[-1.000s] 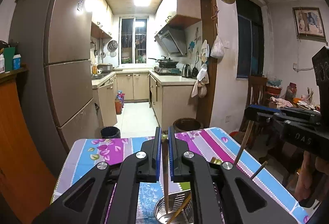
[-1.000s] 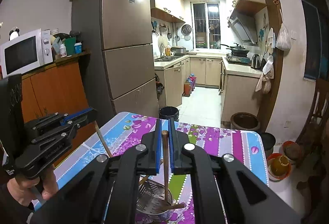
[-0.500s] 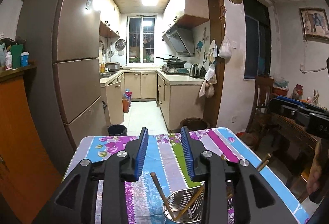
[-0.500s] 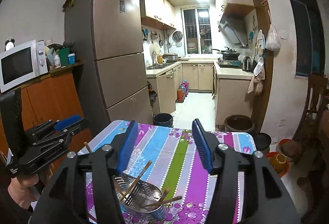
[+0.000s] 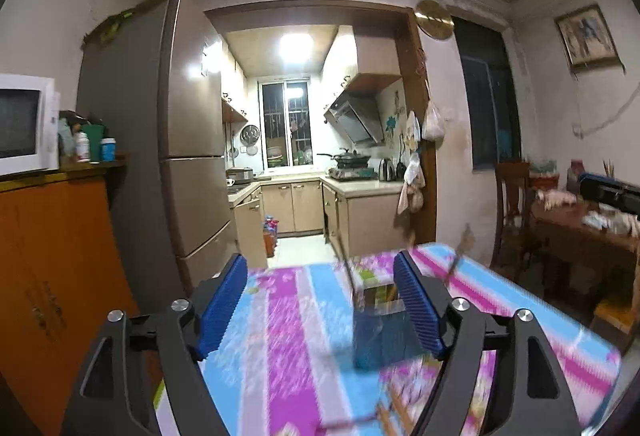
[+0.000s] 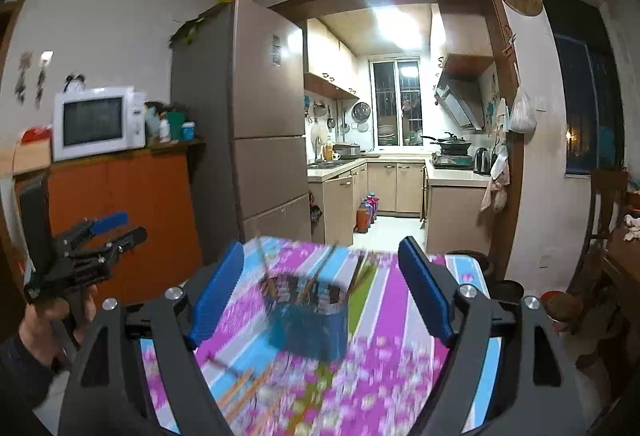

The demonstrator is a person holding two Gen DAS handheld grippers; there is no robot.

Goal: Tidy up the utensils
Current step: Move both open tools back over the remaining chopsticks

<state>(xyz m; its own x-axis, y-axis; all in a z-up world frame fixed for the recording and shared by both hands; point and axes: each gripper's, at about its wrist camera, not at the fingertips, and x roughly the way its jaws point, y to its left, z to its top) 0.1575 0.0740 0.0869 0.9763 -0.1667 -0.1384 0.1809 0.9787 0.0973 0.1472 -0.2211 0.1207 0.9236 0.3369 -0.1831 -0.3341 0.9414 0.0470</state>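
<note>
Your left gripper [image 5: 320, 300] and right gripper [image 6: 320, 288] gape empty — chopsticks [image 6: 316, 278] stand in the blurred holder [image 6: 306, 316] below.

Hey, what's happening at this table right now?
A person is sorting chopsticks with a handheld gripper in each hand. Both the left gripper and right gripper are open and hold nothing. Several chopsticks stand in a dark holder on the striped tablecloth; more seem to lie loose nearer the camera, blurred.
</note>
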